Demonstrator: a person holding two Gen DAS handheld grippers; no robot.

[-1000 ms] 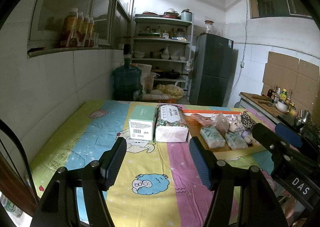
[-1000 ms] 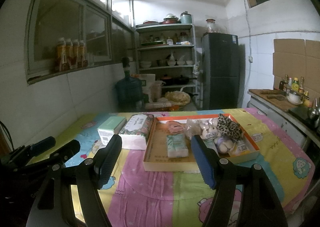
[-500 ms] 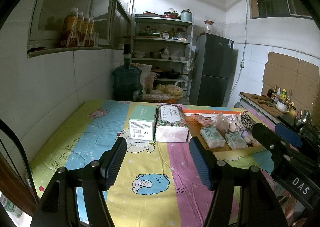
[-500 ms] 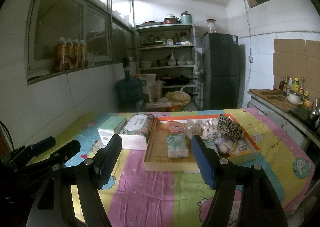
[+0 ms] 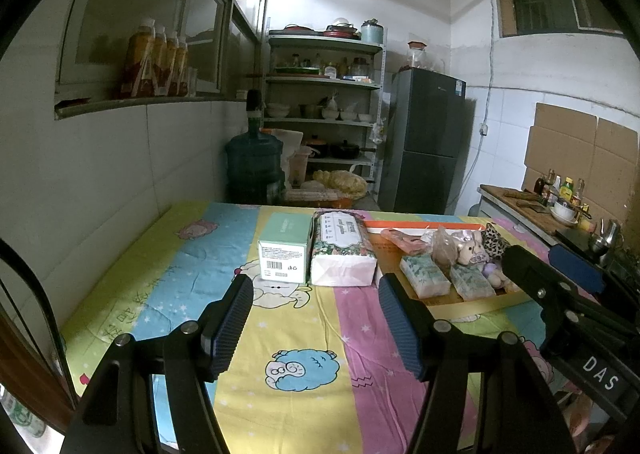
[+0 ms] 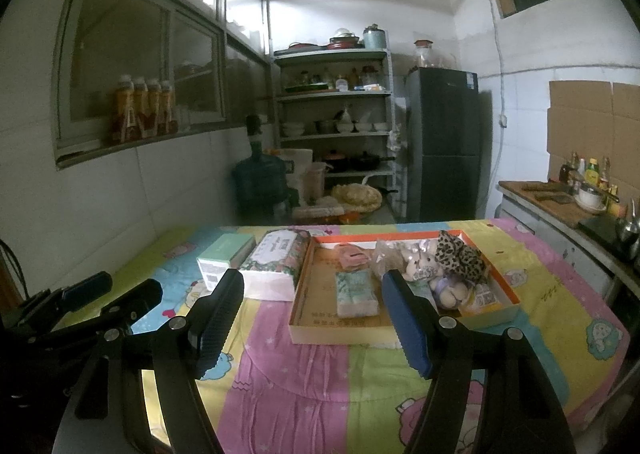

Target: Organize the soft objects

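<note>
An orange-rimmed cardboard tray (image 6: pixel 320 318) (image 5: pixel 476 304) on the table holds soft things: tissue packs (image 6: pixel 356 292) (image 5: pixel 424 276), a pink item (image 6: pixel 352 256), a plush pig (image 6: pixel 418 268) (image 5: pixel 466 250), a leopard-print plush (image 6: pixel 460 256) and a crumpled bag (image 6: pixel 386 254). A floral tissue pack (image 6: pixel 276 262) (image 5: pixel 340 250) and a green box (image 6: pixel 226 256) (image 5: pixel 286 252) lie left of the tray. My left gripper (image 5: pixel 316 320) and right gripper (image 6: pixel 314 320) are both open and empty, held above the near part of the table.
A colourful cartoon cloth (image 5: pixel 296 370) covers the table. A white tiled wall (image 5: pixel 100 182) runs along the left. Behind are a water jug (image 5: pixel 254 170), shelves (image 5: pixel 324 114) and a dark fridge (image 5: pixel 426 142). A counter with bottles (image 6: pixel 576 194) stands at the right.
</note>
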